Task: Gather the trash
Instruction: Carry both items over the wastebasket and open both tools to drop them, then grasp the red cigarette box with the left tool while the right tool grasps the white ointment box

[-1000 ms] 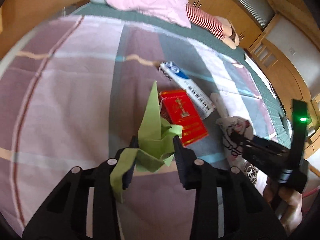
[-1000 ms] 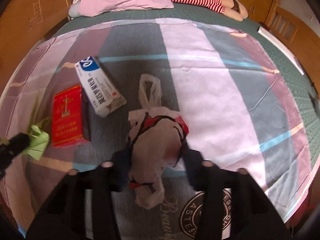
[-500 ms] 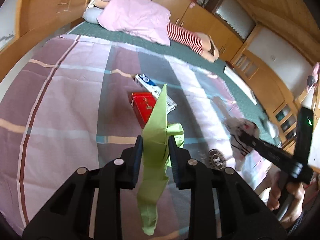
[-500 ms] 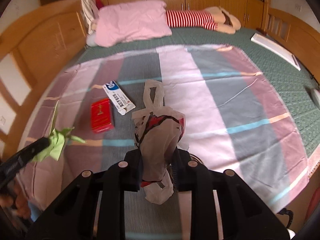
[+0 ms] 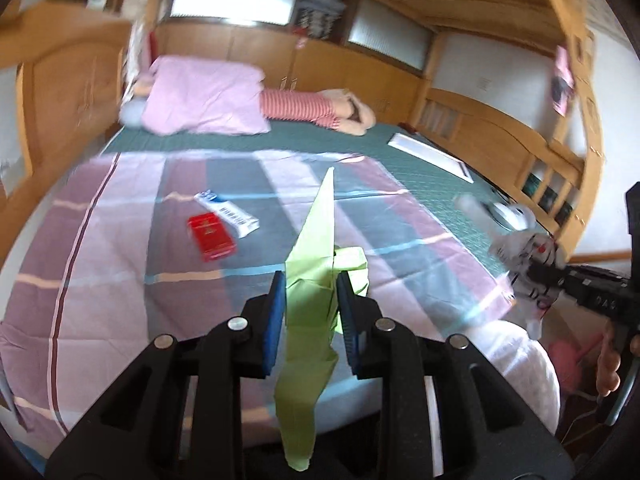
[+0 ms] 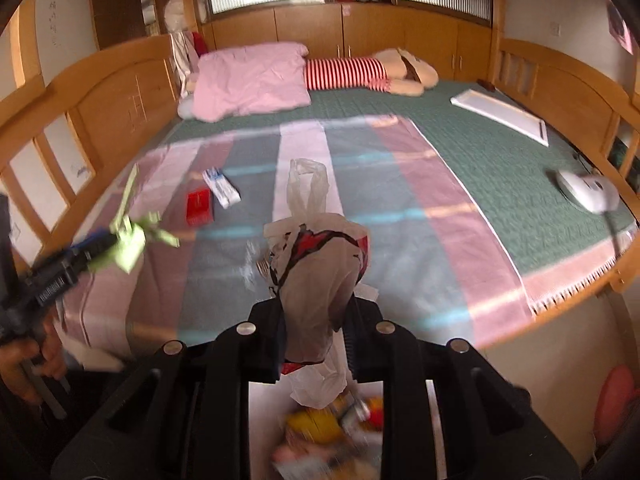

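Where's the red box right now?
The red box lies on the striped bedspread, left of centre in both wrist views, touching the white-and-blue box just beyond it; neither gripper holds it.

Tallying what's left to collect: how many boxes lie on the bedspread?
2: a red box and a white box touching its far end, both on the striped bedspread. Others may be hidden.

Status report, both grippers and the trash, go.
Left gripper shut on green paper. Right gripper shut on plastic bag. Red box and white box on bed. Nothing in the way.
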Demonstrator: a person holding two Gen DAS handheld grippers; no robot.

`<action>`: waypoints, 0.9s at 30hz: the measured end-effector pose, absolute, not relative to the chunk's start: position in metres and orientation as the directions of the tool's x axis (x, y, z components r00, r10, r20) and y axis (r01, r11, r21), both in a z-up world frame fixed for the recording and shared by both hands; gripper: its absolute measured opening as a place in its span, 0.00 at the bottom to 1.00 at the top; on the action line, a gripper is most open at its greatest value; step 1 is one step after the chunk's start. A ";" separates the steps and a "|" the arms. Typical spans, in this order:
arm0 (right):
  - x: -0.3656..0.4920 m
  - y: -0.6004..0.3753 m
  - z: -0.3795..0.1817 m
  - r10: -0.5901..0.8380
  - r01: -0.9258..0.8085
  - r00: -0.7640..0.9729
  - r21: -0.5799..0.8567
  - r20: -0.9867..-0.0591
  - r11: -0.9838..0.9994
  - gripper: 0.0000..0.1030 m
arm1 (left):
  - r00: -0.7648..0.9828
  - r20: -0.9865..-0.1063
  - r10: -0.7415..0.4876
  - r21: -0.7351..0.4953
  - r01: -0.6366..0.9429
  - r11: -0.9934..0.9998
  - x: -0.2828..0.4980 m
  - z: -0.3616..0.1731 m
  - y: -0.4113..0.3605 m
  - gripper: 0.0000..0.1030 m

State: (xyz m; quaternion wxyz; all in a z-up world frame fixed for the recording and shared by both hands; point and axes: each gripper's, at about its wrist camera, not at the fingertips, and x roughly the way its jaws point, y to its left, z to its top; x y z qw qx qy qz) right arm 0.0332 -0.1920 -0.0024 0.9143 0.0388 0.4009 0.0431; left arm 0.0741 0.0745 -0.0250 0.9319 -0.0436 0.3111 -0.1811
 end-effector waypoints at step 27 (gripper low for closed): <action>-0.039 -0.292 0.000 0.004 0.200 0.709 0.206 -0.705 0.958 0.67 | 0.411 -0.618 -0.670 -0.328 0.640 0.695 0.007 -0.056 -0.060 0.83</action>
